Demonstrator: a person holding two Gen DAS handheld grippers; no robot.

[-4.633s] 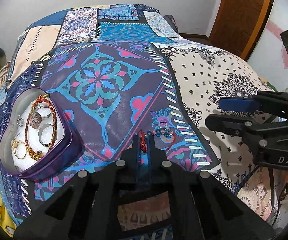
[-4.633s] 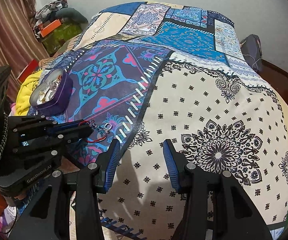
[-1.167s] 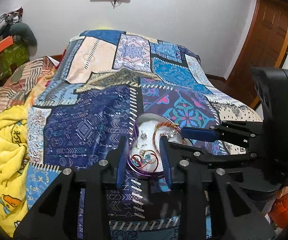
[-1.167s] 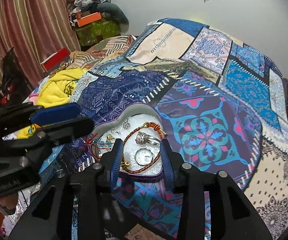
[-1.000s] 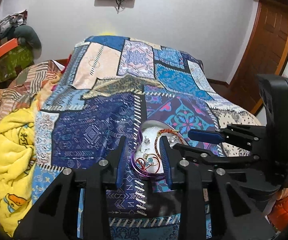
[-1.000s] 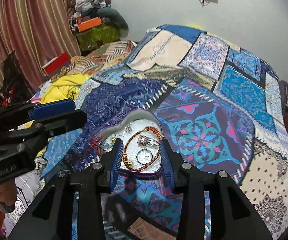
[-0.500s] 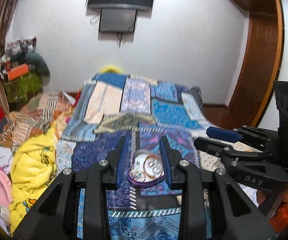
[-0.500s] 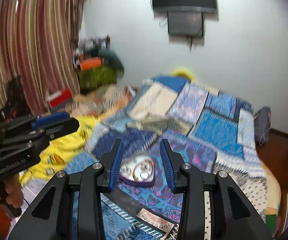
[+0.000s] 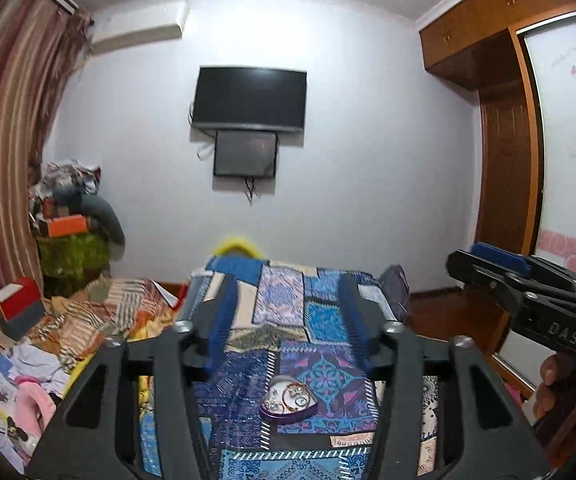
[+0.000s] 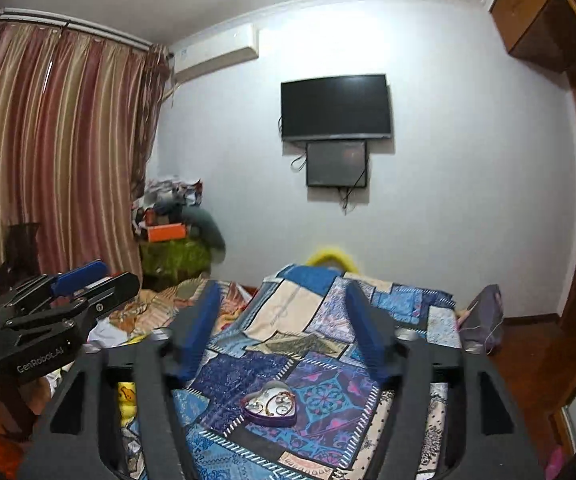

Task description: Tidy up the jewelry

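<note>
Both grippers are hanging high above the bed (image 9: 327, 320), level and pointing toward the far wall with the television (image 9: 250, 98) on it, well apart from anything on the covers. The left gripper (image 9: 286, 322) is holding its blue-padded fingers (image 9: 220, 320) spread wide with nothing between them, and the right gripper (image 10: 284, 324) is doing the same, its fingers (image 10: 198, 328) parted and gripping nothing. They are sitting side by side: the right one is showing at the right edge of the left view (image 9: 527, 292), with the person's hand (image 9: 551, 384) wrapped around its handle. Down on the patchwork bedspread (image 10: 307, 316), the purple heart-shaped box (image 10: 270, 402) is lying open near the foot of the bed, and the jewelry (image 10: 274, 400) is resting inside it on a pale lining, a reddish bracelet looping around smaller pieces too tiny to tell apart. Striped curtains (image 10: 48, 160) are hanging along the left side of the room.
</note>
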